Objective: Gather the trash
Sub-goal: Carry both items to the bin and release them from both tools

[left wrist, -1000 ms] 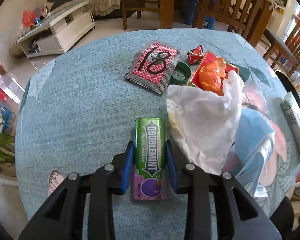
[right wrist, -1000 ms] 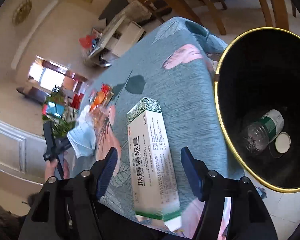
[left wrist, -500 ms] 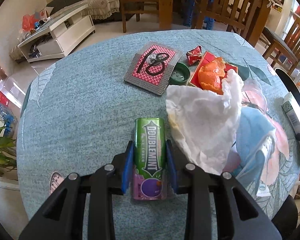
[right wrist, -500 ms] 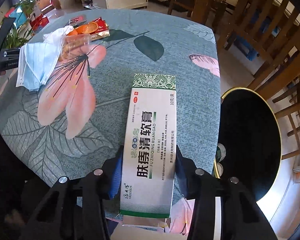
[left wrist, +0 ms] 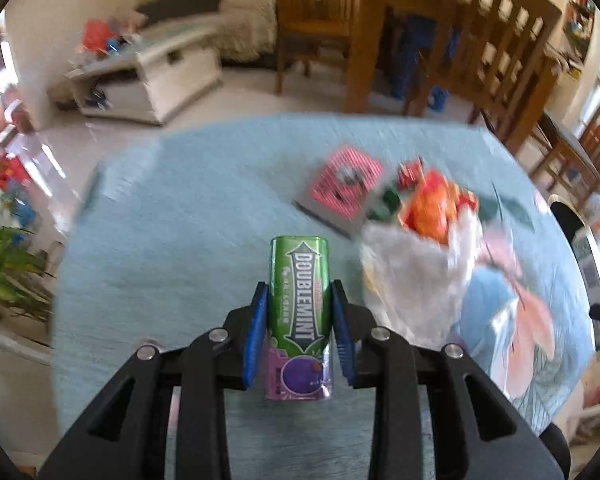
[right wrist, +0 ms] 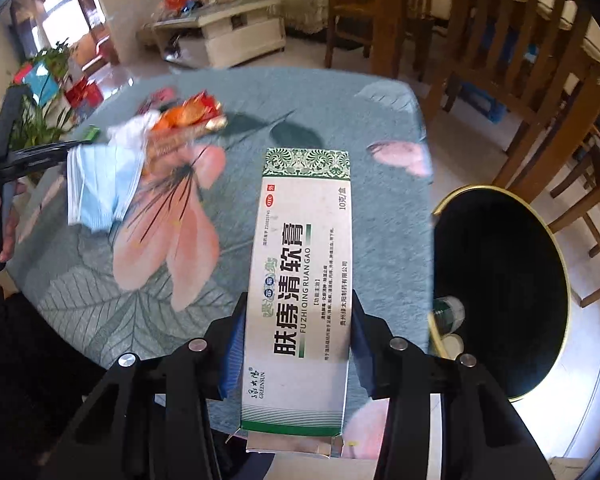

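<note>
1. Gum tin (left wrist: pixel 299 312), green with a purple near end: clamped between the blue pads (left wrist: pixel 256 332) of the left gripper (left wrist: pixel 298 300), long axis pointing away. It sits over the near part of the table (left wrist: pixel 172 240); contact with the cloth cannot be told.
2. Box (right wrist: pixel 300 280), white with green trim: gripped at its near half by the right gripper (right wrist: pixel 298 320), jaws pressed on both long sides. It is over the table's near right edge.
3. Bin (right wrist: pixel 500 300): black with a gold rim, on the floor just right of the table, right of the box. A clear bottle (right wrist: pixel 448 312) with a green label lies inside.
4. Tissue (left wrist: pixel 416 276): white, crumpled, just right of the tin.
5. Mask (right wrist: pixel 100 184): blue, left of the box, near the tissue.
6. Peel (left wrist: pixel 432 208): orange, beyond the tissue; blurred.
7. Card (left wrist: pixel 344 192): red and grey, far of the tin, left of the peel; blurred.
8. Chairs (left wrist: pixel 492 40): wooden, beyond the table.
</note>
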A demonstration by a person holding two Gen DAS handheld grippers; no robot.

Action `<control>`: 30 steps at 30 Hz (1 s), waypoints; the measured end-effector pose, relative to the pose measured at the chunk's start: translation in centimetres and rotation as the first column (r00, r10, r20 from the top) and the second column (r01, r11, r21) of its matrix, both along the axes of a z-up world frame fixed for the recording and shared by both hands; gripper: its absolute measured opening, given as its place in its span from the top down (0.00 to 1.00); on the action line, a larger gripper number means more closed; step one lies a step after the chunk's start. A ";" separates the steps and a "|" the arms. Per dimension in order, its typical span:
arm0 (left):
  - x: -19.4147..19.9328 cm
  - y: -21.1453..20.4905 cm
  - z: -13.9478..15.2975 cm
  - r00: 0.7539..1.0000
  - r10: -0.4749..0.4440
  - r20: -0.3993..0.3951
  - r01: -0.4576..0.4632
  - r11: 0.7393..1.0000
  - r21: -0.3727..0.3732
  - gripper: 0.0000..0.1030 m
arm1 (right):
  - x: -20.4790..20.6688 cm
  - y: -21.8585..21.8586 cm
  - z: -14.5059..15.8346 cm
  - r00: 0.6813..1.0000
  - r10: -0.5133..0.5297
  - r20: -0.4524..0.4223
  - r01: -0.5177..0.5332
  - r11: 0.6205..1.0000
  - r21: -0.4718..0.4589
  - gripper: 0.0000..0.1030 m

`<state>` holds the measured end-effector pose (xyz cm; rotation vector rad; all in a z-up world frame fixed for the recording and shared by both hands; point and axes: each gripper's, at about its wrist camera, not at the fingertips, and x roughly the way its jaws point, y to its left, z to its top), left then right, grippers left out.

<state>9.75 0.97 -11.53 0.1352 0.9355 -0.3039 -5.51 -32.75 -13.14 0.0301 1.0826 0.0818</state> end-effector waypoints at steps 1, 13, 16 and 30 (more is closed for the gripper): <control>-0.4 0.1 1.4 0.999 0.016 0.049 -0.017 1.000 0.008 0.70 | -0.1 0.1 0.4 1.000 -0.008 0.011 0.008 1.000 -0.001 0.56; -6.1 -19.4 8.4 0.923 -0.276 0.269 0.266 0.961 0.073 0.69 | -3.5 -8.0 6.9 0.950 -0.220 0.223 0.223 0.975 0.011 0.56; -7.1 -25.4 7.3 0.903 -0.345 0.254 0.338 0.938 0.071 0.69 | -4.6 -11.0 7.5 0.931 -0.277 0.238 0.285 0.959 0.003 0.56; -11.1 -43.3 2.2 0.825 -0.539 0.171 0.536 0.841 0.070 0.69 | -2.4 -22.7 0.1 0.879 -0.462 0.122 0.462 0.886 0.024 0.55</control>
